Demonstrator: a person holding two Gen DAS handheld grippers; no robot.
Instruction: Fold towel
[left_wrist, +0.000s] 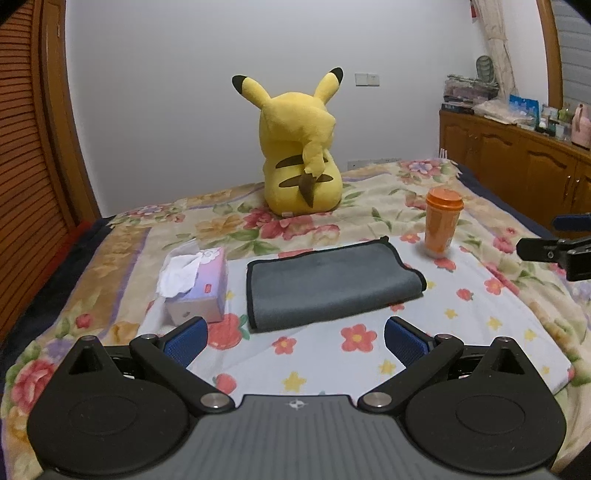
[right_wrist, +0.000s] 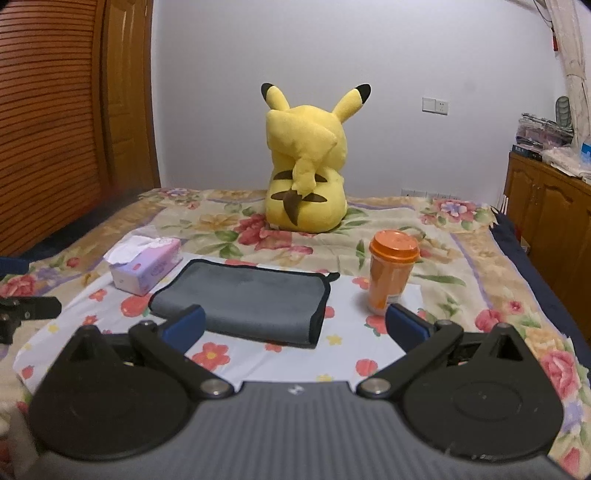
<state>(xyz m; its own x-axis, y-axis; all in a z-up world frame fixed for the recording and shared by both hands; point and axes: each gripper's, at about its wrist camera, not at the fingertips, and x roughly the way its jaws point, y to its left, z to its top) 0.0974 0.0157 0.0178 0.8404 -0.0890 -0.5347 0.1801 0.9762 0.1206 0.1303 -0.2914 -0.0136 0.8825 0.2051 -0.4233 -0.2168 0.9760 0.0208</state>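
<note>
A grey towel with black edging (left_wrist: 328, 284) lies folded in a flat rectangle on the flowered white cloth (left_wrist: 332, 354) on the bed. It also shows in the right wrist view (right_wrist: 251, 299). My left gripper (left_wrist: 295, 338) is open and empty, just short of the towel's near edge. My right gripper (right_wrist: 293, 325) is open and empty, over the towel's near right corner. The right gripper's fingertips (left_wrist: 546, 249) show at the far right of the left wrist view.
A yellow Pikachu plush (left_wrist: 301, 147) sits behind the towel. An orange lidded cup (left_wrist: 441, 223) stands right of the towel, a tissue box (left_wrist: 195, 282) left of it. A wooden wardrobe (left_wrist: 26, 147) is at left, a cluttered wooden cabinet (left_wrist: 517, 158) at right.
</note>
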